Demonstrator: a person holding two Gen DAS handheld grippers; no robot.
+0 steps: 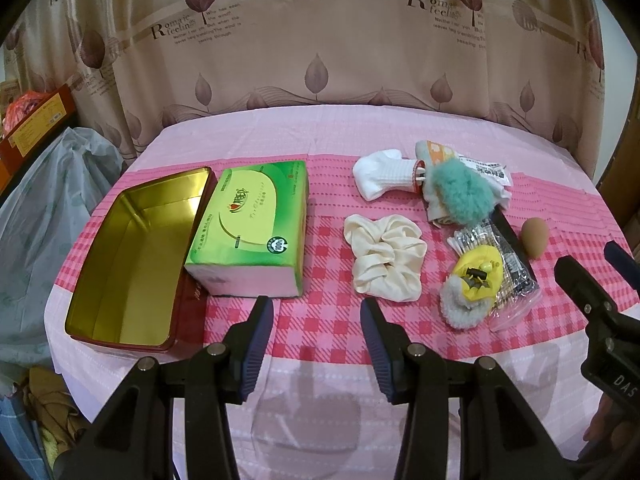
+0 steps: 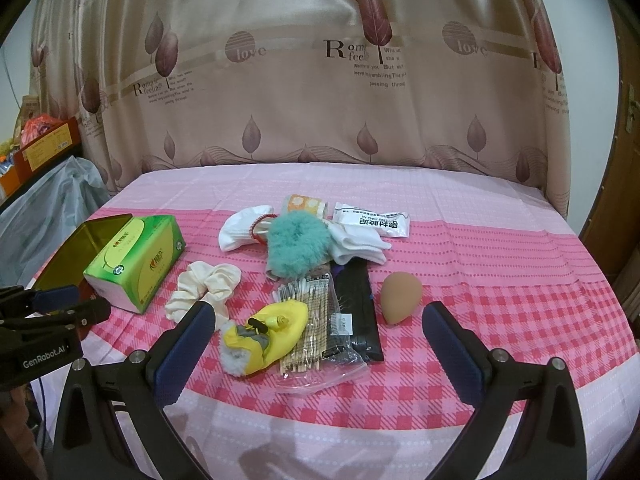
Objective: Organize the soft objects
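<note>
**Both grippers held apart above the near edge, soft things untouched**

Here, I take the green tissue pack (image 1: 250, 226) as my landmark and read across from the left. Touching its left side sits the open tin box (image 1: 132, 264), gold inside, red outside, nothing in it that I can see. Just in front of the pack my left gripper (image 1: 316, 344) hangs over the table (image 1: 320, 132) with its jaws spread and nothing between them.

Right of the pack, a little apart, lies the cream scrunchie (image 1: 386, 258). Behind the scrunchie, further from the pack, is a white sock (image 1: 380, 178), and beside that the teal fluffy scrunchie (image 1: 464, 196) resting on a heap of other white fabric and a printed sachet (image 2: 372, 220). In front of the teal one, a yellow plush piece (image 1: 476, 276) with a white fuzzy edge lies against a clear bag of cotton swabs (image 2: 312, 320), which overlaps a black packaged item (image 2: 356, 308). Furthest right from the pack stands the tan makeup sponge (image 2: 400, 298), apart from the black item.

My right gripper (image 2: 316, 344) is wide open too, empty, hovering on the near side of the plush piece and sponge, touching neither.
</note>
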